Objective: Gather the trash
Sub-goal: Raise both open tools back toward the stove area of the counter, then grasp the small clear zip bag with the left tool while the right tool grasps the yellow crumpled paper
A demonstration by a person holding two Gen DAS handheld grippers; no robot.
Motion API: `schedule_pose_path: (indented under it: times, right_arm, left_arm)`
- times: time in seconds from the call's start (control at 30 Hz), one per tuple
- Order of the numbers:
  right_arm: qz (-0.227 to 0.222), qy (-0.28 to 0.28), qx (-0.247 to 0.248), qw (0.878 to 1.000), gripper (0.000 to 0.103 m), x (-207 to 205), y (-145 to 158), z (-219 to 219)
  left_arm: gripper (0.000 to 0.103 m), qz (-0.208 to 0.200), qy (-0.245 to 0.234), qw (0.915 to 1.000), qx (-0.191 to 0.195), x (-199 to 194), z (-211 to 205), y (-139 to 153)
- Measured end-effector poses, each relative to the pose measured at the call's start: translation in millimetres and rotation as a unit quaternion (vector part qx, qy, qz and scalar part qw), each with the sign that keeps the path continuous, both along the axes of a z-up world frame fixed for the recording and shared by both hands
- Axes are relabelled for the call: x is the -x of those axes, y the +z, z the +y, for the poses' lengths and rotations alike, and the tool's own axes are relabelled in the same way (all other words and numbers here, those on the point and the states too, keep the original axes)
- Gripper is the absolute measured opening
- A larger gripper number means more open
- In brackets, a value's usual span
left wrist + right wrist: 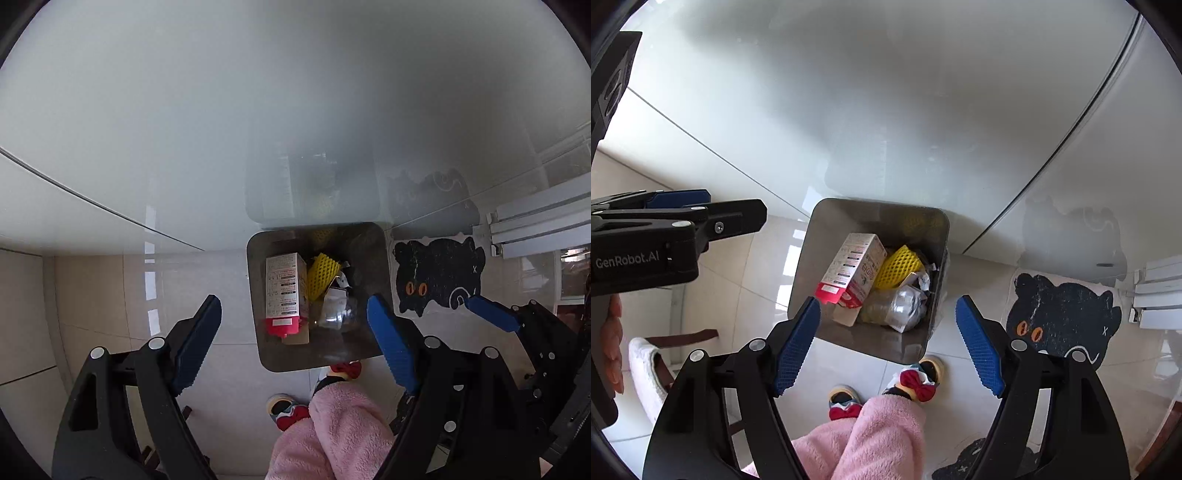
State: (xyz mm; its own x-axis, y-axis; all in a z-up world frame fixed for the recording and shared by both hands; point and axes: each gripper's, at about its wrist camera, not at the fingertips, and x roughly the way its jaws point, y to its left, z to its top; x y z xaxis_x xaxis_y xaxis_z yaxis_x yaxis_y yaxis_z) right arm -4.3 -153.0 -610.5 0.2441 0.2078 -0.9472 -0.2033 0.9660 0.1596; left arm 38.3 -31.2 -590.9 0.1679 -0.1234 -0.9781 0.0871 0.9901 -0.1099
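Both of my wrist cameras look steeply down onto a pale tiled floor (pixel 92 280) beside a glossy white cabinet front (pixel 258 92).

Left wrist view: my left gripper (pixel 291 332) has its blue-padded fingers (pixel 195 347) standing wide with nothing between them. Just beyond their tips, at 12 o'clock, sits the square grey metal trash bin (pixel 373 258). Inside it lie a white printed carton with a red end (pixel 284 291), a yellow foam fruit net (pixel 321 280) at 1 o'clock of the carton, and crumpled clear plastic wrapping (pixel 336 310) at 3 o'clock of it. The cabinet front mirrors the bin here. My right gripper (pixel 491 314) enters at 3 o'clock, only partly seen.

Right wrist view: my right gripper (pixel 886 339) likewise has its fingers (pixel 979 347) spread wide and empty, the bin (pixel 812 236) at 12 o'clock of them, tilted in the frame. The carton (pixel 853 269), the net (pixel 901 266) and the wrapping (pixel 901 306) show more fully here. Only this view shows my left gripper (pixel 701 210) side-on at 9 o'clock and a white slipper (pixel 646 365) at 8 o'clock.

A black cat-shaped floor mat with orange eyes (pixel 439 277) lies at 3 o'clock of the bin in both views (pixel 1063 314). Pink fleece trouser legs (pixel 871 435) and shoes with red bows (pixel 916 380) stand at 6 o'clock.
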Motion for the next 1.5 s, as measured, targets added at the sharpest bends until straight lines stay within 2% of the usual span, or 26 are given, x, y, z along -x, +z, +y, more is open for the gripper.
schedule_pose_path:
  times: [0.13,0.27,0.43,0.63,0.8,1.0,1.13,1.5]
  right_arm:
    - [-0.021,-0.01,-0.007,1.0,0.077,12,49,-7]
    - [-0.064,-0.008,-0.009,0.998,0.078,31,113,-13]
    - [-0.124,-0.021,-0.017,0.992,0.082,52,189,-27]
    - [-0.198,-0.05,-0.036,0.978,0.086,61,270,-48]
    - [-0.255,-0.062,-0.04,0.964,0.09,41,321,-69]
    - [-0.292,-0.064,-0.034,0.954,0.09,-8,352,-87]
    - [-0.298,-0.059,-0.035,0.952,0.09,-49,358,-95]
    - [-0.27,-0.074,-0.049,0.959,0.09,-165,359,-129]
  left_arm:
    - [0.077,-0.019,0.004,0.9998,0.01,11,5,43]
    - [0.077,-0.05,0.001,0.9985,0.021,30,17,107]
    - [0.083,-0.101,-0.001,0.9945,0.026,46,20,187]
    - [0.084,-0.155,0.001,0.9875,0.03,45,16,269]
    - [0.085,-0.191,0.013,0.9805,0.045,21,13,321]
    - [0.085,-0.222,0.006,0.9743,0.039,-35,-9,356]
    - [0.085,-0.228,0.007,0.9727,0.04,-80,-23,363]
    - [0.084,-0.235,0.005,0.9714,0.036,-206,-69,365]
